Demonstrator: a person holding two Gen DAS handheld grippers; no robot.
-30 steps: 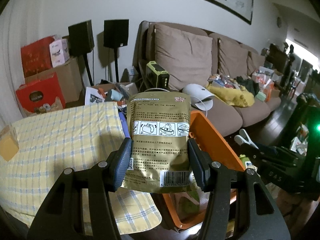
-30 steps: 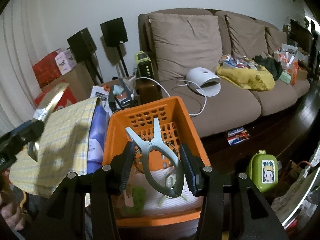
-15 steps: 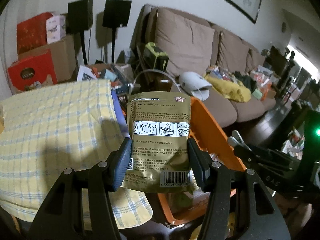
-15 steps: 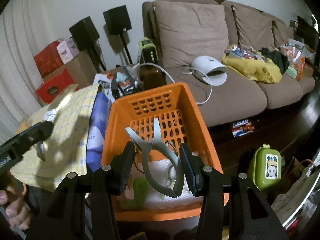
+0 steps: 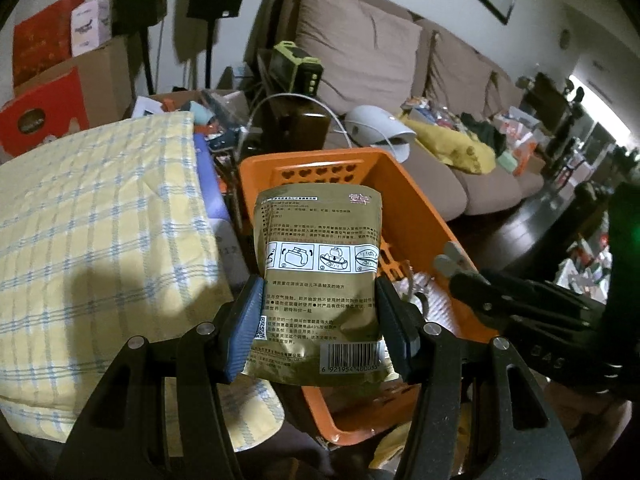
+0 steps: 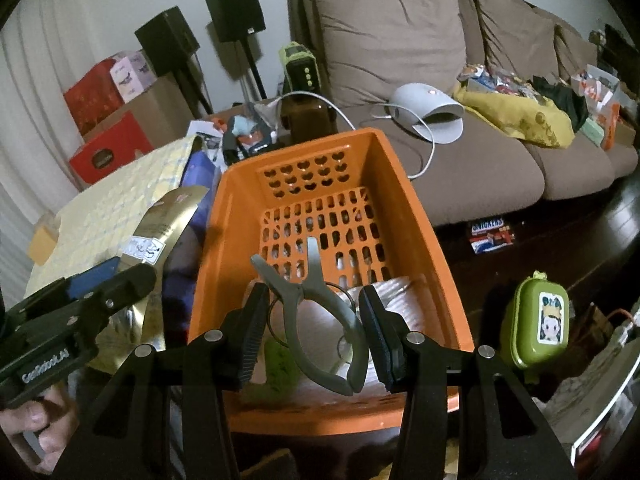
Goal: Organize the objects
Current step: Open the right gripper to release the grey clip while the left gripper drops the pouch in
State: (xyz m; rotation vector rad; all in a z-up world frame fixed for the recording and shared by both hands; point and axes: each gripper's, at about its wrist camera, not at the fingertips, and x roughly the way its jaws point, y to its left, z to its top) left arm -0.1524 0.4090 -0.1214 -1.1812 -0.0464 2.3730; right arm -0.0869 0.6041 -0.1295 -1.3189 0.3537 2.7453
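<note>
While clamped upright in the left gripper (image 5: 320, 320), gold pouch (image 5: 320, 276) above orange basket (image 5: 420, 216); right gripper (image 6: 314, 332) around a grey clip (image 6: 320, 316).

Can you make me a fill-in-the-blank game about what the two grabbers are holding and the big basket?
1. The left gripper is shut on a ____ pouch.
2. The right gripper holds a grey ____.
3. The basket below it is coloured ____.
4. The cloth on the table is yellow with ____ stripes.

Missing words: gold, clip, orange, blue
</note>
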